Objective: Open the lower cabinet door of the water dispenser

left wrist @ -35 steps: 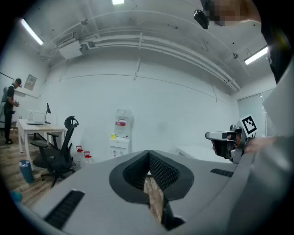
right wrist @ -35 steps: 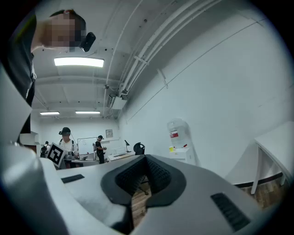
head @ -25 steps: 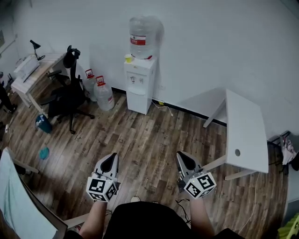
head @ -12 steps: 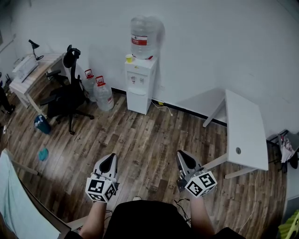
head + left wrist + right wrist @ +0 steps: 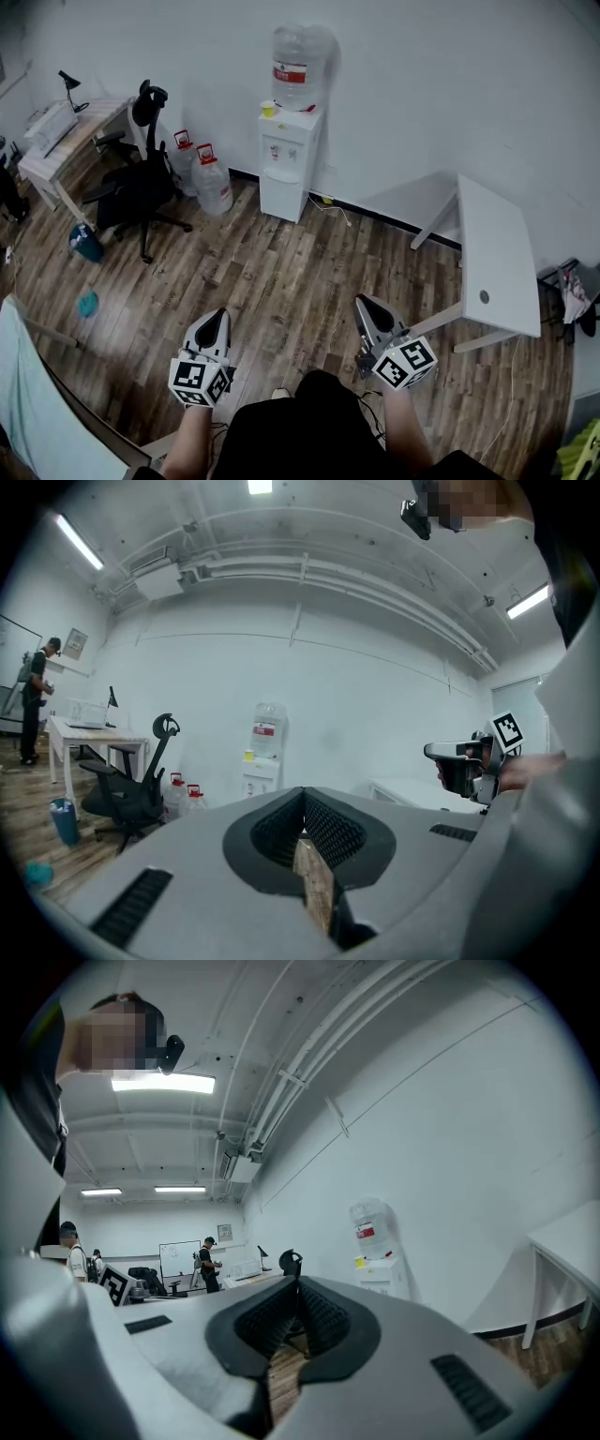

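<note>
Two shut, empty grippers: left gripper [image 5: 217, 322], right gripper [image 5: 368, 307], well apart from water dispenser [image 5: 288, 155]. Best approached squarely, opening jaws only beside lower cabinet door [image 5: 281, 195].

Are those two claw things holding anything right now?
Nothing. The left gripper and right gripper are both shut and empty, far from the water dispenser.

Head view: dispenser [image 5: 287, 161] too small, can't tell a handle on its lower door [image 5: 279, 199]. In gripper views its base sits behind my left hand-held gripper [image 5: 304, 799] and right hand-held gripper [image 5: 299, 1283]. Teal sheet [image 5: 33, 398] cut by frame edge, can't ID.
</note>
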